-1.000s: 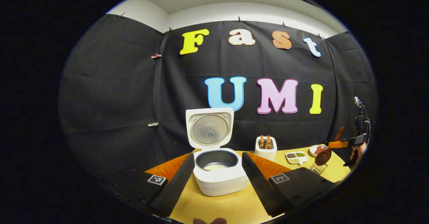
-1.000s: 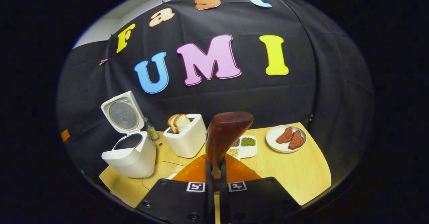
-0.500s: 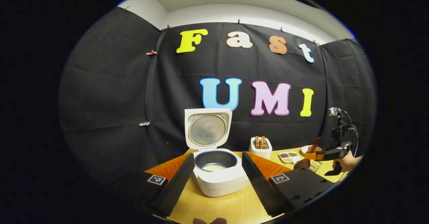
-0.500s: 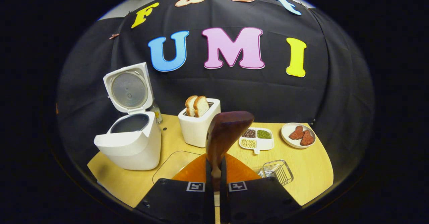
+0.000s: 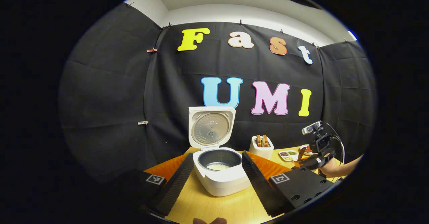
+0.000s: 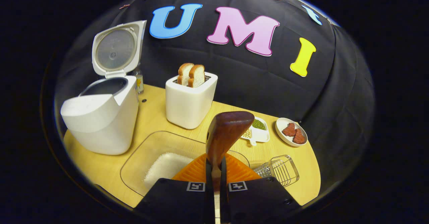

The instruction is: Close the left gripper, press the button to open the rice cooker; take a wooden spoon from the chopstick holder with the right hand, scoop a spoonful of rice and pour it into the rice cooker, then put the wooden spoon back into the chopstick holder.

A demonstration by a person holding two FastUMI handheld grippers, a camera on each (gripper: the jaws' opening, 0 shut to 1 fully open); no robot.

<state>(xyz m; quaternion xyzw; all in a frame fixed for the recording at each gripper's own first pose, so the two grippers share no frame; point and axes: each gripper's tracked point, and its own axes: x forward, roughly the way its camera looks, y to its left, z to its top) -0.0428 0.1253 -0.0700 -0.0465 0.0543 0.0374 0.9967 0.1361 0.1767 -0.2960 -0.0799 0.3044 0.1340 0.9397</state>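
Right gripper (image 6: 214, 183): jaws clamped tight on the spoon (image 6: 225, 135) handle, bowl sticking up ahead. Just beyond it, a clear tray (image 6: 140, 158) with a white heap of rice (image 6: 166, 165) sits at the table's (image 6: 100, 167) front edge, and the wire holder (image 6: 280, 170) stands to its right, near the right edge. Left gripper (image 5: 218, 170): jaws wide apart, empty, either side of the cooker (image 5: 221, 175), lid (image 5: 210, 127) up, some rice in the pot, near the table's left end. A toaster (image 6: 189, 98) stands at the back.
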